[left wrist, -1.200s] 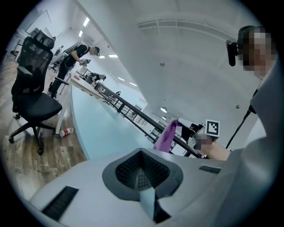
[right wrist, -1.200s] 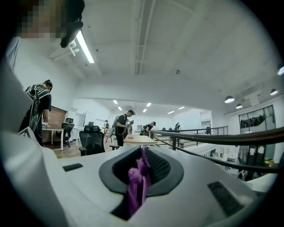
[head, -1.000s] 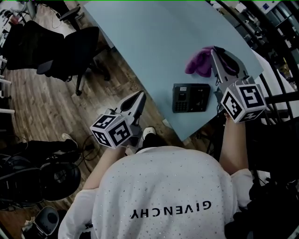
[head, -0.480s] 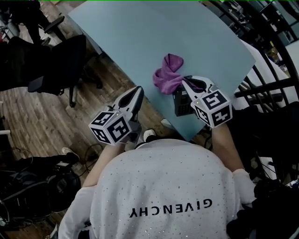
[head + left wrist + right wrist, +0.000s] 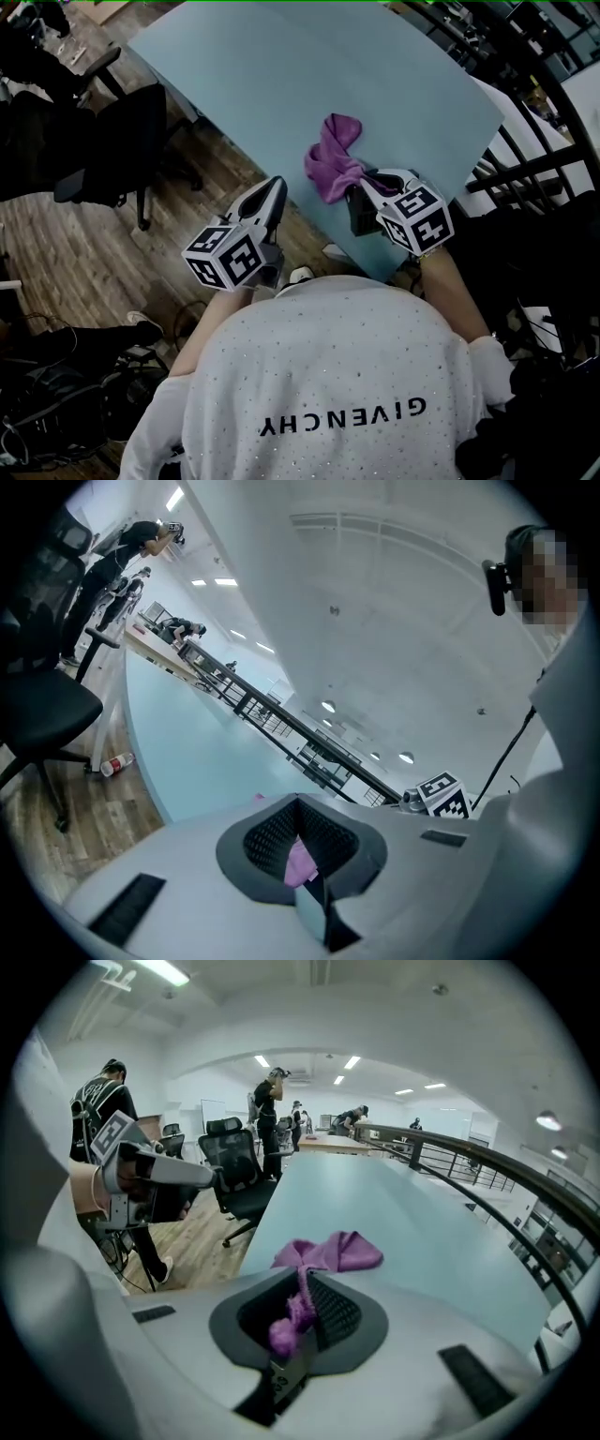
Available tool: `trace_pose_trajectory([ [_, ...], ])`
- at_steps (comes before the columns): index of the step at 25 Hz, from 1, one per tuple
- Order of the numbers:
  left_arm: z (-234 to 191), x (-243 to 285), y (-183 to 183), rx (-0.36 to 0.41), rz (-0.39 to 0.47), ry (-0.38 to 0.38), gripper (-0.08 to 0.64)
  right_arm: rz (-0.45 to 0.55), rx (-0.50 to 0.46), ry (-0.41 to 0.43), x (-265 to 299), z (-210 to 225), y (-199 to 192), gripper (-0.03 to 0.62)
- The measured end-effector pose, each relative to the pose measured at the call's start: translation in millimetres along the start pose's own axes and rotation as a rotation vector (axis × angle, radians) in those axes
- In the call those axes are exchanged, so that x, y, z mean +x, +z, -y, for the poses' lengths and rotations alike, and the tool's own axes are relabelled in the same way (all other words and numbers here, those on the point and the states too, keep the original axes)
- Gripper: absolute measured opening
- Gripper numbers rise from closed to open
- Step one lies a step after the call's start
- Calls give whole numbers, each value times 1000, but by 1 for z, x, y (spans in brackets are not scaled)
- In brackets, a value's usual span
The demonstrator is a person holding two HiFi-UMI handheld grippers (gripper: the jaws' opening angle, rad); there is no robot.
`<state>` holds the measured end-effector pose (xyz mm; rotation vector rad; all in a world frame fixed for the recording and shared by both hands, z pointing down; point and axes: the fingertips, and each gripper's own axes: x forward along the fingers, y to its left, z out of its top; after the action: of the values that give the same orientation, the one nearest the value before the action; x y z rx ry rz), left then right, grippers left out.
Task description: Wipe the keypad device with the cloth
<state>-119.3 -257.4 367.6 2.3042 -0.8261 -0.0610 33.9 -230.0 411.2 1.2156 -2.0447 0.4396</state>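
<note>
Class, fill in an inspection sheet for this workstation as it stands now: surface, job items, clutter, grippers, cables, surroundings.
Surface: pale blue table, bare apart from the job's things.
Job's things: purple cloth bunched on the table near its front edge; keypad device beside it, mostly hidden under the cloth and the right gripper.
Clutter: nothing seen on the table; a bottle lies on the floor.
Grippers: right gripper shut on the cloth over the device; left gripper off the table edge, jaws close together, holding nothing.
Cables: tangle on the floor.
Surroundings: office chair, wooden floor, railing, other people farther back.
</note>
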Motion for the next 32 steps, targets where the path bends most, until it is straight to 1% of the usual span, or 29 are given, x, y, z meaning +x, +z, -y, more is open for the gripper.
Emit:
trace_pose_trajectory([
  [2, -1, -1, -2, -4, 5, -3, 0, -3, 9, -14, -1, 3, -2, 31],
  [5, -2, -1, -4, -13, 8, -7, 0, -14, 3, -55, -3, 12, -8, 31],
  [11, 0, 2, -5, -19, 11, -15, 0, -31, 46, -125, -12, 40, -20, 31],
  [18, -4, 4, -8, -29, 10, -1, 0, -23, 141, -198, -26, 75, -37, 31],
  [23, -4, 7, -21, -34, -18, -8, 0, -25, 176, -264, -35, 97, -51, 31],
  [29, -5, 13, -20, -42, -33, -3, 1, -35, 212, -327, -45, 120, -58, 31],
  [31, -6, 14, -19, -43, -35, 2, 0, -27, 243, -354, -49, 127, -61, 31],
  [32, -4, 15, -19, -42, -36, 3, 1, -7, 273, -360, -51, 129, -61, 31],
])
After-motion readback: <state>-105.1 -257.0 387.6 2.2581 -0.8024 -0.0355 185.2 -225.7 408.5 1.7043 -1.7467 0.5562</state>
